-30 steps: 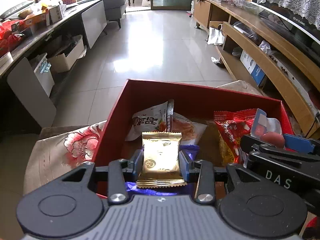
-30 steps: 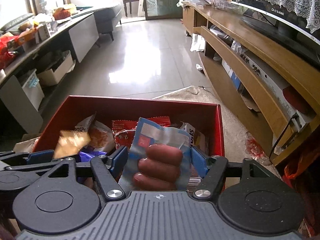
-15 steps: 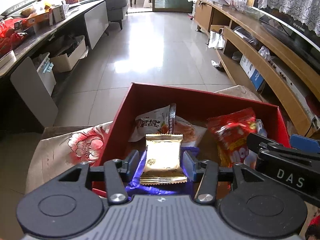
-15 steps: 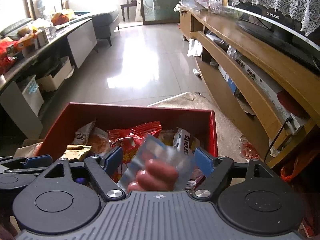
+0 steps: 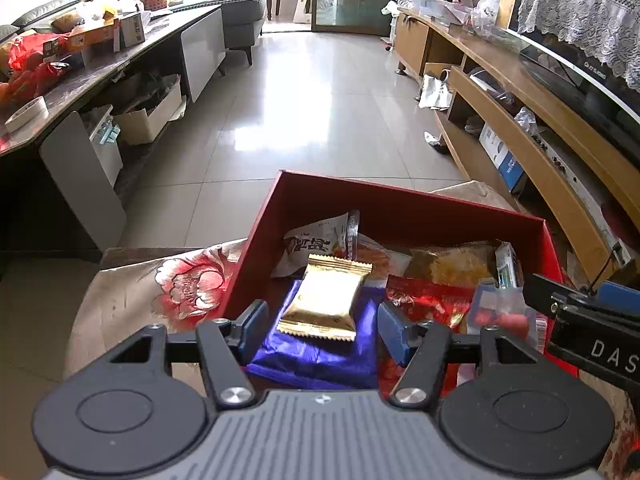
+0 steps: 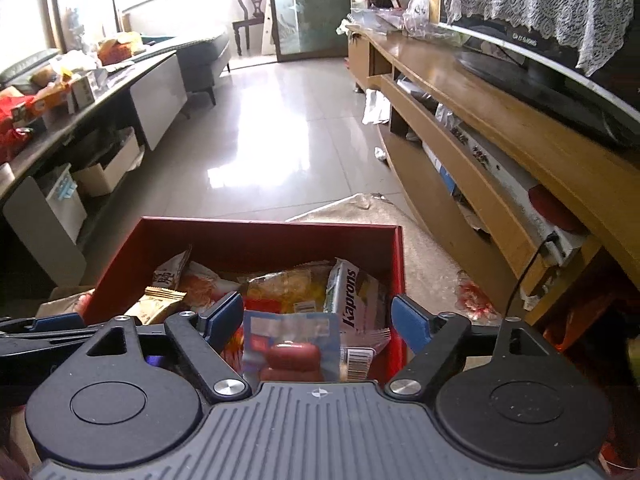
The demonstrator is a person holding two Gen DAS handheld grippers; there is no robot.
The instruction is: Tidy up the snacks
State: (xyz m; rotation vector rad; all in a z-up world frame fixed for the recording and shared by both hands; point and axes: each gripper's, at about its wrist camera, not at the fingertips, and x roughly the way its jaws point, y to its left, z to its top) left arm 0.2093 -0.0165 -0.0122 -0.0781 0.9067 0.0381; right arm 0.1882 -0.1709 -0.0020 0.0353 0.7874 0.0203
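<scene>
A red box holds several snack packs; it also shows in the right wrist view. My left gripper is open above the box's near left part. A gold packet lies free on a blue wrapper between its fingers. My right gripper is open over the near right part. A clear sausage pack lies in the box between its fingers, also visible in the left wrist view. A Kaprons pack lies just beyond it.
The box sits on a floral cloth. A long wooden TV cabinet runs along the right. A grey desk with clutter and storage boxes stands on the left. Tiled floor lies ahead.
Both grippers opened. The gold packet dropped from the left gripper onto the blue wrapper. The sausage pack left the right gripper and settled in the box. Both grippers drew back a little.
</scene>
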